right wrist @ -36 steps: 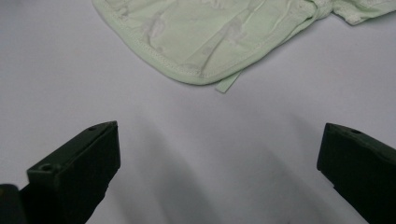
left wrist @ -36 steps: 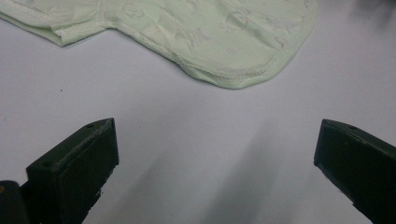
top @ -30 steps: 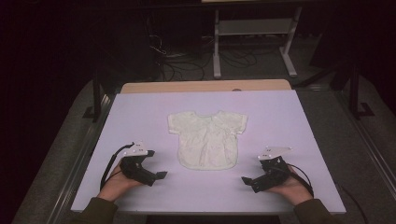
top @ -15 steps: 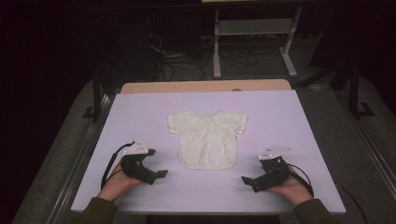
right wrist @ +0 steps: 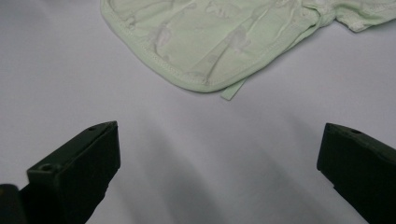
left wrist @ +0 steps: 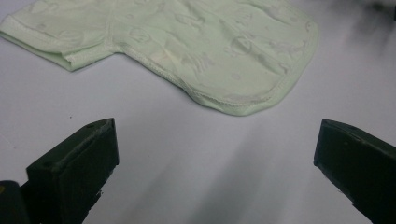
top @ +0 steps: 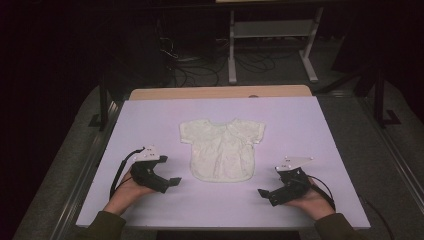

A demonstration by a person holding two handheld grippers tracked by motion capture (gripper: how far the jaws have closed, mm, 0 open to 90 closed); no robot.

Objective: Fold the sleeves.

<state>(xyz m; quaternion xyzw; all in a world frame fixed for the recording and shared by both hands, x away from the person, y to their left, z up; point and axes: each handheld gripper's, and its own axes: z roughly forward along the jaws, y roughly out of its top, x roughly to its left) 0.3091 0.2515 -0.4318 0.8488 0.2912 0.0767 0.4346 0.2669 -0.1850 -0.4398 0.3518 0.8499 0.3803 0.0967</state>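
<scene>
Your little shirt [top: 222, 150] lies flat near the middle of the worktop [top: 310, 125], neck toward the far edge, short sleeves spread to either side, rounded hem toward you. It is pale green with a faint printed pattern; what the pattern shows is too soft to make out.

Your left gripper [top: 167, 184] rests low on the worktop at the near left, held in your left hand [top: 125, 192], and points inward toward the shirt's hem. In the left gripper view its fingers [left wrist: 77, 168] stand wide apart with bare worktop between them, grasping nothing. The shirt [left wrist: 187, 46] lies ahead of them, well clear of both tips, with one sleeve at the upper left of that view and the curved hem nearest the gripper.

Your right gripper [top: 264, 194] sits at the near right in your right hand [top: 310, 200], also aimed inward at the hem. In the right gripper view its fingers [right wrist: 79, 170] are likewise spread wide and empty. The shirt [right wrist: 224, 32] lies ahead, apart from the tips, and a thin strip of fabric [right wrist: 233, 89] sticks out from under the hem; it may be a tie or a label.

Both grippers are near the shirt's lower corners, one on each side, neither touching it. A cable [top: 119, 172] loops from the left gripper.
</scene>
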